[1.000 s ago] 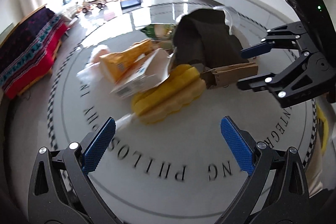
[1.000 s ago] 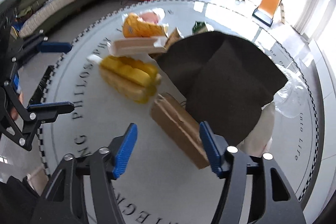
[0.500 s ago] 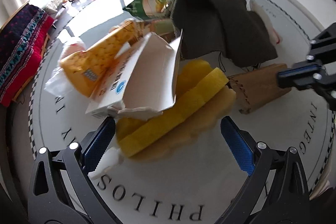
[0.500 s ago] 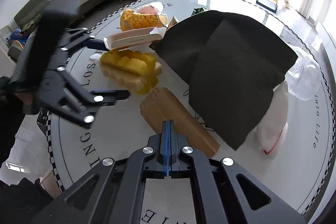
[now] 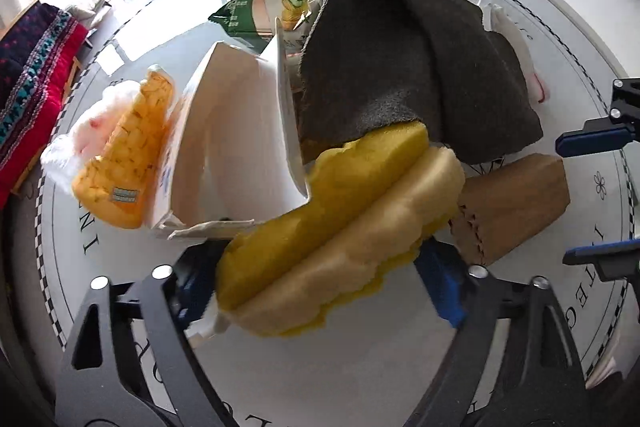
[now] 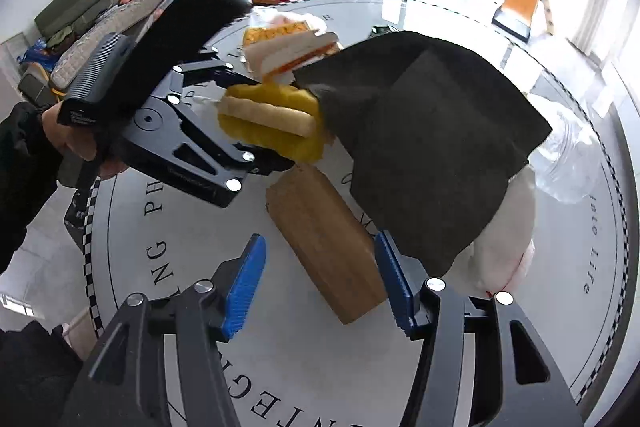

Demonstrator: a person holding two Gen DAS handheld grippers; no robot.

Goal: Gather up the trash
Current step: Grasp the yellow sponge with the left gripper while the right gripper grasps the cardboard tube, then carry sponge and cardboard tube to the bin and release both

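Observation:
A yellow and cream foam piece [image 5: 340,227] lies in the trash pile on the round white table [image 6: 288,367]. My left gripper [image 5: 316,285] straddles it; its jaws are closing and the pads touch the foam on both sides. The right wrist view shows the same grip on the foam [image 6: 272,119] by the left gripper [image 6: 260,121]. A brown cardboard box [image 6: 324,247] lies between the blue fingers of my right gripper [image 6: 320,283], whose jaws are opening without pressing it. A dark cloth [image 6: 420,139] covers the box's far end.
Behind the foam lie a torn white carton [image 5: 232,139], an orange snack bag [image 5: 128,155] and a green packet [image 5: 256,11]. Crumpled clear plastic [image 6: 572,155] and a white bag [image 6: 508,239] sit beyond the cloth. A hand [image 6: 68,135] holds the left gripper.
My left gripper came forward and down over the yellow foam and narrowed onto it. The right gripper shut above the cardboard box, then reopened around it.

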